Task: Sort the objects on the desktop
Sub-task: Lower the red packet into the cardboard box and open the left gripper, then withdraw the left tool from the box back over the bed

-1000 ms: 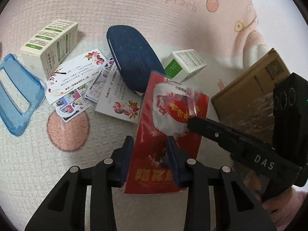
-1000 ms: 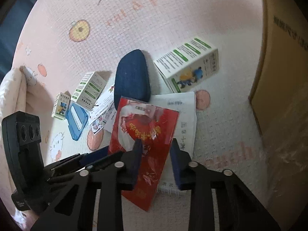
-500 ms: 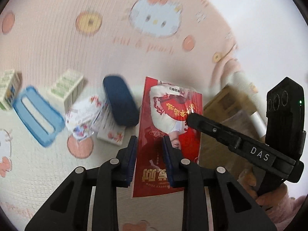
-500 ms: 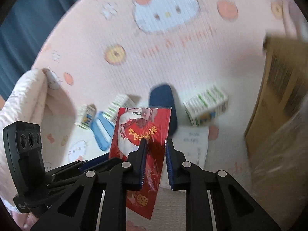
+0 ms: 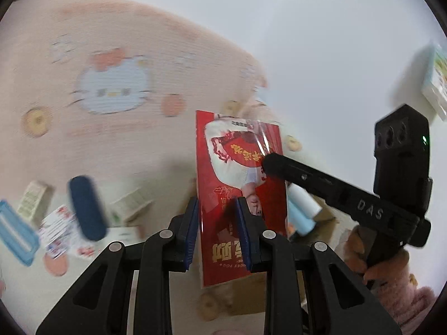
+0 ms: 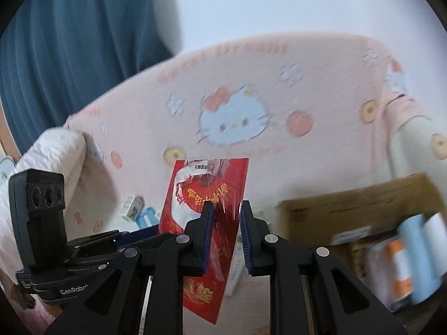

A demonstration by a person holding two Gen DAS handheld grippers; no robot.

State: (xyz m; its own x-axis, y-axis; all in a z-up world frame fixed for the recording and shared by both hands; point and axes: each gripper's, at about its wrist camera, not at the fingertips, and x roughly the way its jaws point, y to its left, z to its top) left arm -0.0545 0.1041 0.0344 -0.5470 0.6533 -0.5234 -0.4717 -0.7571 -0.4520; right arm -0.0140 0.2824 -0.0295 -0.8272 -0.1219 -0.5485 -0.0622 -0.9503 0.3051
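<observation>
A red packet (image 5: 206, 195) in clear wrap, printed with gold characters, hangs in the air above the pink cartoon-cat blanket (image 5: 111, 83). My left gripper (image 5: 217, 203) is shut on its lower left part, with the left pad at the packet's edge. The right gripper (image 5: 268, 163) reaches in from the right and pinches the packet's right edge. In the right wrist view the red packet (image 6: 181, 209) stands tilted between the blue pads of my right gripper (image 6: 225, 206), and the left gripper (image 6: 151, 230) comes in from the left.
Below on the blanket lie a dark blue case (image 5: 86, 206), a blue tray (image 5: 15, 231), small boxes (image 5: 33, 198) and printed cards (image 5: 56, 229). An open cardboard box (image 6: 349, 209) holding rolls (image 6: 419, 251) stands at the right. A blue curtain (image 6: 69, 42) hangs at the back left.
Both grippers have risen together, lifting the red packet off the blanket. The left jaws narrowed onto it. The case, boxes and cards now sit far below and smaller.
</observation>
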